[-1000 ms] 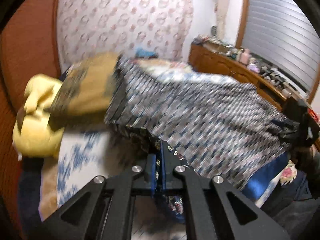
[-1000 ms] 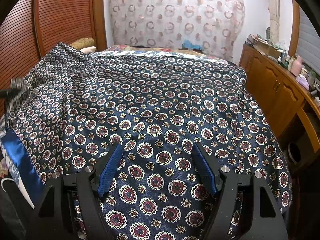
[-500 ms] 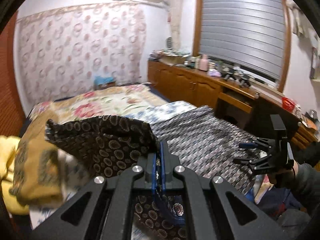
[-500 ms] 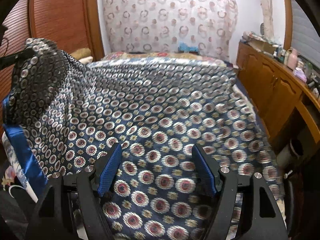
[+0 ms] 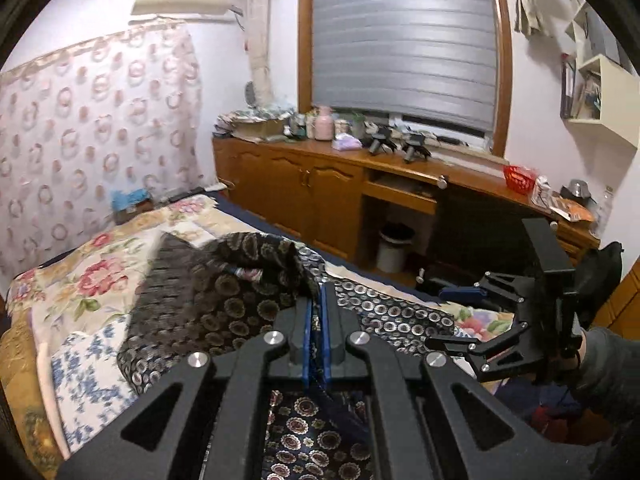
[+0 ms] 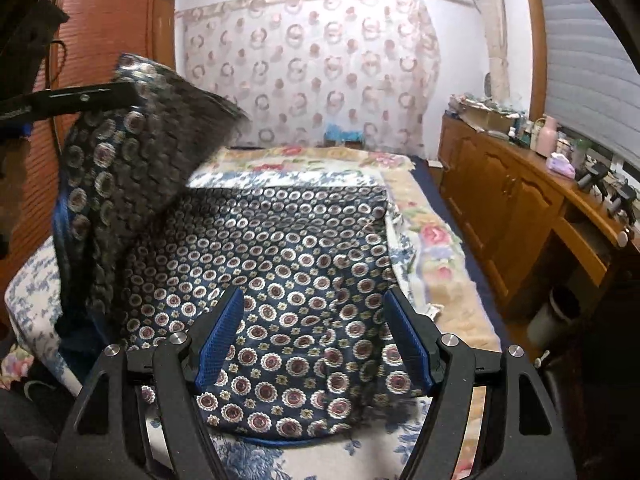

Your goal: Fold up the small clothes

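Note:
A dark blue patterned cloth (image 6: 288,256) with ringed medallions lies spread on the bed. Its left edge is lifted high and hangs in folds (image 6: 132,152), showing a duller underside. My left gripper (image 5: 316,316) is shut on that lifted edge, the blue pads pinching the fabric (image 5: 224,300); it also shows as a dark bar at the upper left in the right wrist view. My right gripper (image 6: 314,340) hangs open above the cloth's near part with nothing between its blue pads (image 6: 222,336). The right gripper (image 5: 452,320) also appears at the right of the left wrist view.
The bed (image 6: 436,240) carries a floral cover. A wooden cabinet and desk (image 6: 512,200) with clutter run along the right wall, and a small bin (image 5: 394,248) stands under the desk. A wooden wardrobe (image 6: 100,24) stands at the left.
My left gripper has risen and swung across with the cloth's edge, peeling the left side off the bed. The spread cloth now covers less of the bed. The right gripper rose slightly.

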{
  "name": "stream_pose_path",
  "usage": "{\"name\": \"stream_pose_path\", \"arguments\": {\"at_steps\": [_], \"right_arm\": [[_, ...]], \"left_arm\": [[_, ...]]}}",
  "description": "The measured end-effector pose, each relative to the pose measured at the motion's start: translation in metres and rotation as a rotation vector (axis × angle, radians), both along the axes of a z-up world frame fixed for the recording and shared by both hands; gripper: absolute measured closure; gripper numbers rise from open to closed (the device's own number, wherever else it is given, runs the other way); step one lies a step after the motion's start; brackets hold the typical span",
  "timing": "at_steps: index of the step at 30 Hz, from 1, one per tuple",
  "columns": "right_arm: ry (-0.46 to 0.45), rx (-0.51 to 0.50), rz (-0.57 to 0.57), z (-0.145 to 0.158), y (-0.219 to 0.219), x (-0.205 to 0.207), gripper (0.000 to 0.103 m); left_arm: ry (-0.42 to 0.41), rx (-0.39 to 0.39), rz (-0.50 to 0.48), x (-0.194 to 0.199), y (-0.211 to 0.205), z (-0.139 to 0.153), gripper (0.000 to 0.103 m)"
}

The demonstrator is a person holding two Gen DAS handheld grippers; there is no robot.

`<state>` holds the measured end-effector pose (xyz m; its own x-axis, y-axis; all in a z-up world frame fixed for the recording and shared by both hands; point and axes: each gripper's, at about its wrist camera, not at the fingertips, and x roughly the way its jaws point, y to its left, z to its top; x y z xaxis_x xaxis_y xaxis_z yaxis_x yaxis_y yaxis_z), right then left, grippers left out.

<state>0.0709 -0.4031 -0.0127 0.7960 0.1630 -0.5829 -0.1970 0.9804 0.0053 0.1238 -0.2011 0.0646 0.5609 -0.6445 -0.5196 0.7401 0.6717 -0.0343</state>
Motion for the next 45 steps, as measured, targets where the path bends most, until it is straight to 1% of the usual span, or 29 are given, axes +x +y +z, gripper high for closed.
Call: {"name": "stream_pose_path", "arguments": {"at_steps": [1, 2, 3, 4, 5, 6, 9, 17, 22, 25, 31, 35, 39, 43, 44, 45], "right_arm": [[-0.001, 0.000, -0.002, 0.000, -0.002, -0.002, 0.029], [-0.001, 0.001, -0.003, 0.000, -0.003, -0.001, 0.029], [0.001, 0.002, -0.003, -0.001, -0.003, -0.001, 0.029], [0.004, 0.003, -0.002, -0.001, -0.004, 0.001, 0.029], [0.007, 0.004, -0.001, -0.003, -0.004, -0.001, 0.029], [0.010, 0.007, 0.000, -0.003, -0.006, 0.000, 0.029], [0.035, 0.018, 0.007, -0.010, -0.003, 0.009, 0.029], [0.124, 0.056, 0.051, -0.027, 0.009, 0.043, 0.029], [0.190, 0.013, 0.091, -0.042, 0.026, 0.067, 0.030], [0.224, -0.019, 0.112, -0.051, 0.038, 0.078, 0.033], [0.269, -0.050, 0.124, -0.066, 0.049, 0.091, 0.036], [0.280, -0.057, 0.128, -0.072, 0.054, 0.094, 0.038], [0.279, -0.067, 0.129, -0.073, 0.056, 0.094, 0.038], [0.276, -0.074, 0.132, -0.074, 0.058, 0.093, 0.040], [0.276, -0.073, 0.134, -0.075, 0.058, 0.093, 0.042], [0.273, -0.069, 0.140, -0.075, 0.059, 0.092, 0.047]], "left_arm": [[0.015, 0.014, -0.005, 0.002, -0.004, -0.002, 0.099], [0.028, 0.020, -0.004, 0.004, -0.006, -0.004, 0.094], [0.037, 0.020, -0.002, 0.007, -0.007, -0.008, 0.086], [0.045, 0.020, -0.001, 0.009, -0.005, -0.010, 0.081], [0.054, 0.024, 0.003, 0.012, -0.007, -0.014, 0.073], [0.059, 0.032, 0.016, 0.014, -0.006, -0.019, 0.070], [0.083, 0.052, 0.050, 0.018, -0.001, -0.031, 0.068], [0.137, 0.082, 0.147, 0.024, 0.040, -0.073, 0.065], [0.182, 0.123, 0.225, 0.029, 0.069, -0.106, 0.064], [0.202, 0.145, 0.268, 0.034, 0.082, -0.122, 0.064], [0.245, 0.188, 0.338, 0.044, 0.101, -0.147, 0.064], [0.242, 0.223, 0.377, 0.046, 0.107, -0.157, 0.064], [0.260, 0.224, 0.378, 0.048, 0.108, -0.163, 0.063], [0.269, 0.204, 0.379, 0.050, 0.109, -0.164, 0.062], [0.277, 0.196, 0.379, 0.051, 0.110, -0.164, 0.062], [0.289, 0.184, 0.376, 0.052, 0.112, -0.165, 0.061]]}}
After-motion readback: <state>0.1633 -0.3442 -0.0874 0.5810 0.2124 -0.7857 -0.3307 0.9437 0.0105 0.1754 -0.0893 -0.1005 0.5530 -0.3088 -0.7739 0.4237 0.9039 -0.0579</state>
